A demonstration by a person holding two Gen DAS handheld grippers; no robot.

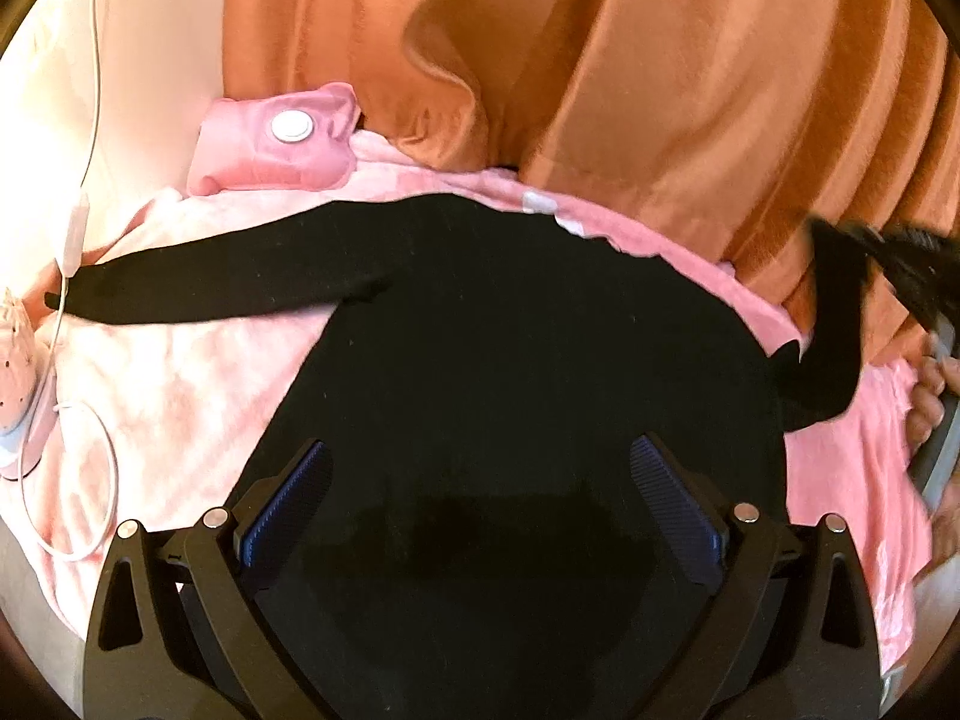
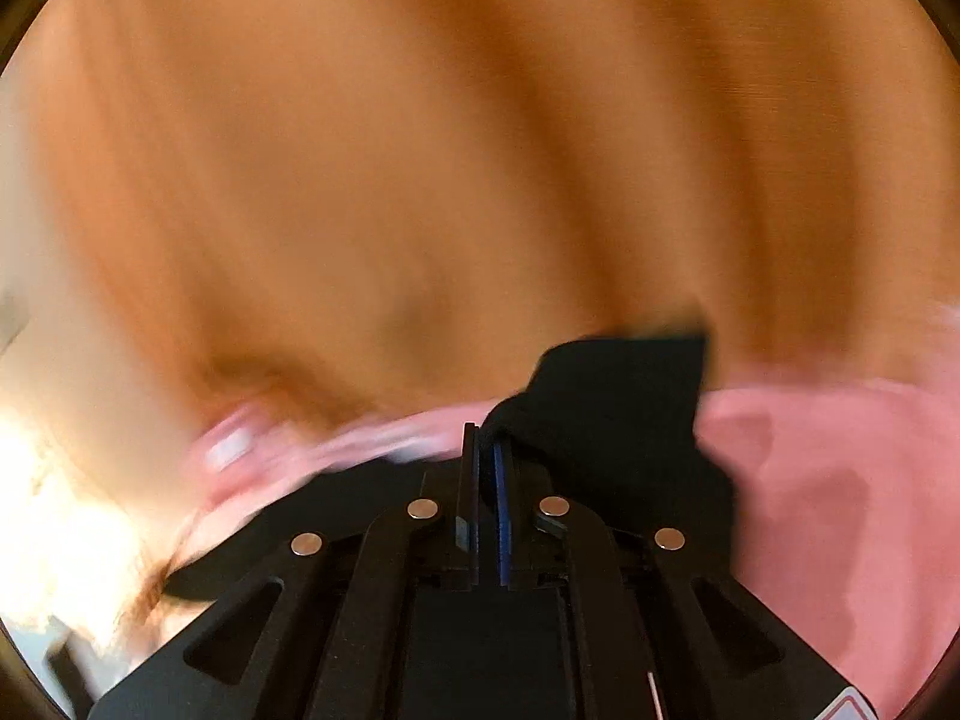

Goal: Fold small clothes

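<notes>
A black long-sleeved top (image 1: 510,330) lies spread on a pink blanket (image 1: 180,372). One sleeve (image 1: 210,282) stretches flat to the left. My left gripper (image 1: 480,498) is open just above the top's body, holding nothing. My right gripper (image 2: 487,450) is shut on the other sleeve's end (image 2: 624,396) and holds it lifted off the blanket. In the left wrist view this raised sleeve (image 1: 834,324) hangs at the far right from the right gripper (image 1: 870,252). The right wrist view is blurred.
An orange curtain (image 1: 630,60) hangs behind the blanket. A pink hot-water pouch (image 1: 276,144) with a white cap lies at the back left. A white cable (image 1: 72,228) runs down the left side and loops on the blanket, beside a small pink object (image 1: 15,372).
</notes>
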